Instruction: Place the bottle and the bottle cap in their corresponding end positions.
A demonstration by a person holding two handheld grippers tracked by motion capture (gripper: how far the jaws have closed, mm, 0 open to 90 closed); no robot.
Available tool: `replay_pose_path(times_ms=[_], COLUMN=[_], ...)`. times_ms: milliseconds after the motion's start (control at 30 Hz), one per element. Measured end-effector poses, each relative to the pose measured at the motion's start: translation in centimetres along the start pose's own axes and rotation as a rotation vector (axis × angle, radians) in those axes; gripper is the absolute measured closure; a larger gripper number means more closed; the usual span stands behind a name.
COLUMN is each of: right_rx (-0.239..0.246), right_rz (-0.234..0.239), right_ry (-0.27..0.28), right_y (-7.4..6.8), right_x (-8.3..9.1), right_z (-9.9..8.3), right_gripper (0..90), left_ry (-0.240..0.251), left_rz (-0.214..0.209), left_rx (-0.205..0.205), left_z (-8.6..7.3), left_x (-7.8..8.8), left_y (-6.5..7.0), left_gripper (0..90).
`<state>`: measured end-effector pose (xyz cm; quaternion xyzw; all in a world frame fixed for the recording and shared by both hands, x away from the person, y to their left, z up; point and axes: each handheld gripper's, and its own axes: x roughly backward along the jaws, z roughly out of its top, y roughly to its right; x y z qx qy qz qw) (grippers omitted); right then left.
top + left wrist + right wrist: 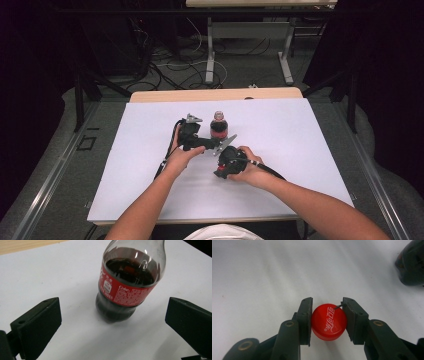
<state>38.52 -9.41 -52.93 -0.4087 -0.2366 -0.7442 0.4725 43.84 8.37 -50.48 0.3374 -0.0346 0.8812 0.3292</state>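
Observation:
A small cola bottle (218, 126) with a red label and dark drink stands upright near the middle of the white table. In the left gripper view the bottle (128, 282) stands just ahead, between the wide-apart jaws of my left gripper (112, 322), which is open and not touching it. My left gripper (212, 142) sits just left of the bottle in the high view. My right gripper (327, 320) is shut on a red bottle cap (328, 321), held flat over the table surface. In the high view the right gripper (223, 170) points down, in front of the bottle.
A white sheet (300, 140) covers the wooden table (215, 94). Cables trail from both grippers across the sheet. Beyond the far edge are table legs and loose cables on the floor (200, 70). The bottle's base (410, 267) shows at the top right of the right gripper view.

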Motion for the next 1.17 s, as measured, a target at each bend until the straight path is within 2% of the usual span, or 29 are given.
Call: replay_pose_path(times_ms=[67,133,200,267,333,467,567,600,833,933,1067,1133,1167], right_rx=[0.013,-0.006,-0.015,-0.004,-0.006,-0.026,-0.048,-0.05,-0.135,-0.214,-0.252,-0.28,-0.289], right_rz=[-0.002,0.003,0.004,0.002,0.007,0.011,-0.003,0.001,-0.006,-0.032,-0.081,-0.103,-0.132], right_ry=[-0.008,-0.013,-0.02,-0.013,-0.02,-0.01,0.01,0.018,0.095,0.12,0.185,0.167,0.194], right_y=[0.1,0.0,-0.1,-0.1,-0.1,0.1,0.3,0.4,1.1,1.7,2.8,3.3,3.6], right_x=[-0.2,-0.5,-0.6,-0.8,-0.9,-0.8,-0.4,-0.1,2.7,4.0,5.0,5.8,5.9], right_z=[0.0,-0.1,-0.1,-0.1,-0.2,-0.1,-0.1,-0.1,-1.0,-1.8,-3.1,-3.5,-3.8], right_gripper=[60.7,60.7,60.6,60.5,60.1,52.0,44.0,42.8,35.7,32.1,19.8,16.2,15.5], left_ry=[0.012,0.013,0.008,0.014,0.004,0.0,-0.011,-0.001,0.003,-0.003,0.001,-0.001,0.001], left_rz=[0.001,0.005,0.009,0.006,0.007,0.002,-0.004,-0.008,-0.018,-0.016,-0.005,0.0,0.007], left_rx=[0.005,0.017,0.013,0.024,0.015,0.011,-0.008,0.0,-0.004,-0.004,0.011,0.02,0.03], left_z=[-0.2,-0.4,-0.5,-0.5,-0.6,-0.6,-0.6,-0.6,-1.2,-1.7,-2.2,-2.5,-2.7], left_x=[0.1,0.2,0.3,0.3,0.4,0.3,0.5,0.5,1.7,2.4,3.3,3.8,3.9], left_y=[-0.3,-0.4,-0.6,-0.6,-0.6,-0.3,-0.1,0.1,0.1,0.0,-0.3,-0.4,-0.5], left_gripper=[0.7,0.7,0.7,0.7,0.7,0.7,0.7,0.7,0.7,0.7,0.7,0.7,0.7])
